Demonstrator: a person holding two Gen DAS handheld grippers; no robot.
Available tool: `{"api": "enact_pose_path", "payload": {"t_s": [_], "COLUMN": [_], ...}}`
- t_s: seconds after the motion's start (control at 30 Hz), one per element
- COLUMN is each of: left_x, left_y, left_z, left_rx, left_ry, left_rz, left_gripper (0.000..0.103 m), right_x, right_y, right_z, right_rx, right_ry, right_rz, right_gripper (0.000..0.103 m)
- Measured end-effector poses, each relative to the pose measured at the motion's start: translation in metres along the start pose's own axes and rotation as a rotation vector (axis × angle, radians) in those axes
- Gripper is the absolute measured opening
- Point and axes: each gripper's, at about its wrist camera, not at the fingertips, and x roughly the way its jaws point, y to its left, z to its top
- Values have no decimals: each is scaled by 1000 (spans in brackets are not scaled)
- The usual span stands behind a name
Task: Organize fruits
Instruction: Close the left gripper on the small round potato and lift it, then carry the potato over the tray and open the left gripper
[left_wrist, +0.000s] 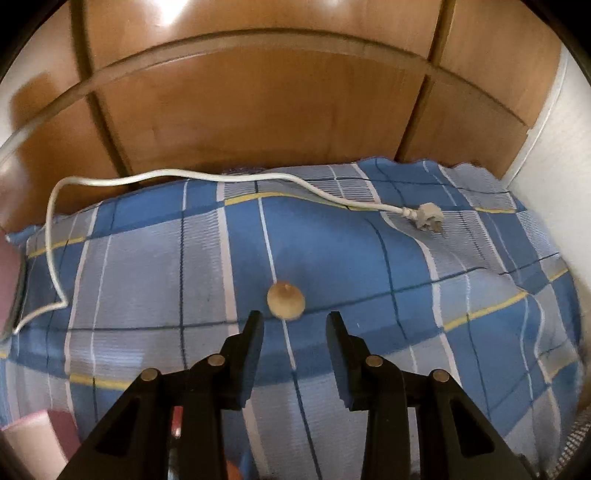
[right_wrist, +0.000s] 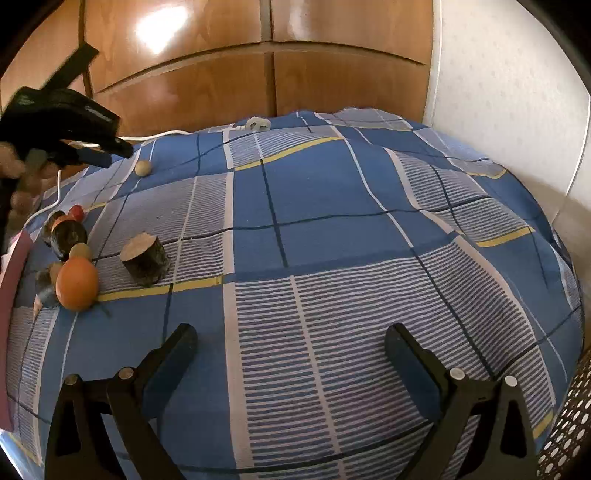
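Fruit (left_wrist: 285, 305) lies just beyond the narrowed, empty left tool (left_wrist: 293, 319); right tool (right_wrist: 291, 336) gapes wide.

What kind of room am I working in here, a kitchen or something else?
Most likely a bedroom, not a kitchen. The work surface is a bed under a blue checked sheet, with wooden wardrobe doors right behind it, and a loose white power cord lying across the bedding.
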Motion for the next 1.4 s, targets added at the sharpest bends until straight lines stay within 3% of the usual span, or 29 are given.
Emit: {"api": "enact_pose_path", "payload": {"t_s": [0.17,0.2,0.23,0.33,0.7,0.87,1.1,1.2,1.4], "left_x": [27,33,34,30,-55,-102,-153,-164,-158], "left_y": [-2,-3,-2,5,37,75,168,201,238], "left_z": [12,11,11,7,-51,-92,-162,-191,-221], "left_rx": [-6,-2,-1,-42,-142,-187,-367,-429,-511], "left_ry": [35,41,31,8,-108,-146,-179,-185,-148], "left_rz": [10,30,55,15,-105,-70,38,99,134], "left_gripper": [35,33,25,25,25,25,25,25,25], "right_x": [0,0,0,0,0,1,2,2,3], "right_y": [1,1,1,1,2,2,3,3,4], "right_z": [-1,-1,-1,-1,-2,-1,0,0,-1], "right_rx": [6,6,4,2,-4,-6,-10,-9,-13], "right_ry": [-10,-11,-12,-11,-15,-11,2,4,0], "right_rz": [-6,-6,-8,-10,-17,-20,-27,-26,-31], "right_gripper": [103,103,103,103,103,103,103,103,103]}}
